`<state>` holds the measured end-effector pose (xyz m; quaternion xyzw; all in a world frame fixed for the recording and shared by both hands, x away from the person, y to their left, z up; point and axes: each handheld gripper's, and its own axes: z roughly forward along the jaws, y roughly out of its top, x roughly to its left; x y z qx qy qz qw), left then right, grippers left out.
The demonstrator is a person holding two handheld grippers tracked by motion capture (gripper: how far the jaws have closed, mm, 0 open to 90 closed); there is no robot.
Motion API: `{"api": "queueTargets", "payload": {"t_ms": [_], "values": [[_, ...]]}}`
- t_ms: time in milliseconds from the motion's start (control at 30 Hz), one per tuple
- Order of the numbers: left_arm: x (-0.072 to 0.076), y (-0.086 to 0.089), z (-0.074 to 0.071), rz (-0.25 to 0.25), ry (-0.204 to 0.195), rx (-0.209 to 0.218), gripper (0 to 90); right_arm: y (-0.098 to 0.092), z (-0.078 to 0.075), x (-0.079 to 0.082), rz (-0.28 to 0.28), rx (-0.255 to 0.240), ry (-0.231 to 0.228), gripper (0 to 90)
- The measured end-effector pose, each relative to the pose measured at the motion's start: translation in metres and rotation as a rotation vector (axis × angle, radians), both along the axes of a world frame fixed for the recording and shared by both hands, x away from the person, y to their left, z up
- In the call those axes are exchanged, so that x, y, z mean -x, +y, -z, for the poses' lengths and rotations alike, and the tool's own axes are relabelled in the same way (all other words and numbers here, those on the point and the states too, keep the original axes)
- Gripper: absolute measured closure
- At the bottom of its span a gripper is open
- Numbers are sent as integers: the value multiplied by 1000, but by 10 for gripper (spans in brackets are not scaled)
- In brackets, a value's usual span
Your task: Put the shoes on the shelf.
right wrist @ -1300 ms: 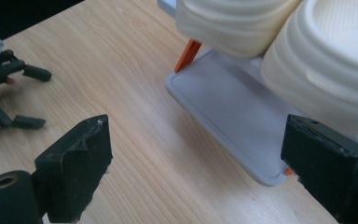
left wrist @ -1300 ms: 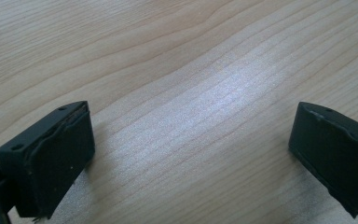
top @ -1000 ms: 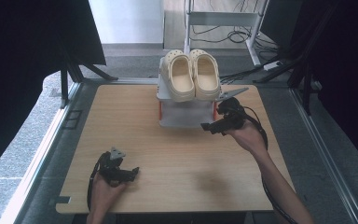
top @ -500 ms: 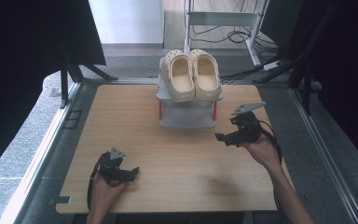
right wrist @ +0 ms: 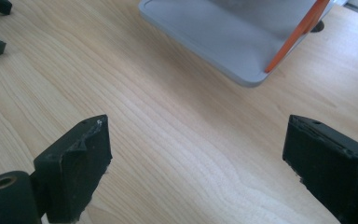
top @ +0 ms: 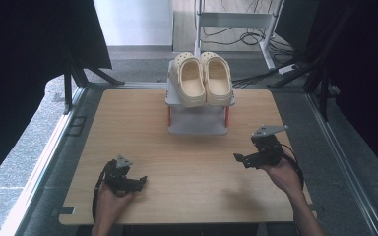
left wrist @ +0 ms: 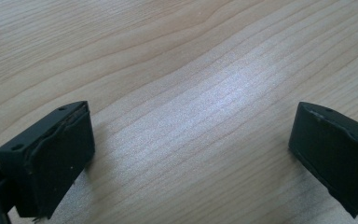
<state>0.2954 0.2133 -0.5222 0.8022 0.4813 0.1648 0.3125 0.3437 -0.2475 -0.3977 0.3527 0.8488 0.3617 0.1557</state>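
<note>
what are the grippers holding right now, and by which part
Nothing. The left gripper and right gripper both have open jaws over bare table.

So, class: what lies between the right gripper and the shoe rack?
Nothing: in the high view, only bare table separates the right gripper from the shoe rack.

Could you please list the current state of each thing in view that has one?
Left tongs: open, empty, low over the table.
Right tongs: open, empty, apart from the rack.
Clogs: paired, upright, on the top shelf.
Shoe rack: upright, lower shelf bare.
</note>
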Motion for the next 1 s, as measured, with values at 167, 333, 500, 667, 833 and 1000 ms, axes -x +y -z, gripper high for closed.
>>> {"api": "queueTargets", "payload": {"t_ms": [167, 333, 500, 667, 833, 1000], "values": [[0, 0, 0, 2, 1, -2, 0, -3, 18, 5, 12, -25, 3, 75], [0, 0, 0, 1, 0, -2, 0, -4, 43, 9, 20, -13, 24, 76], [0, 0, 0, 2, 0, -2, 0, -5, 64, 12, 39, -15, 42, 77], [0, 0, 0, 1, 0, -2, 0, -4, 84, 14, 52, -24, 66, 83], [0, 0, 0, 1, 0, -2, 0, 0, 104, 16, 60, -33, 68, 91], [0, 0, 0, 1, 0, -2, 0, 5, 120, 19, 74, -31, 40, 88]]}}
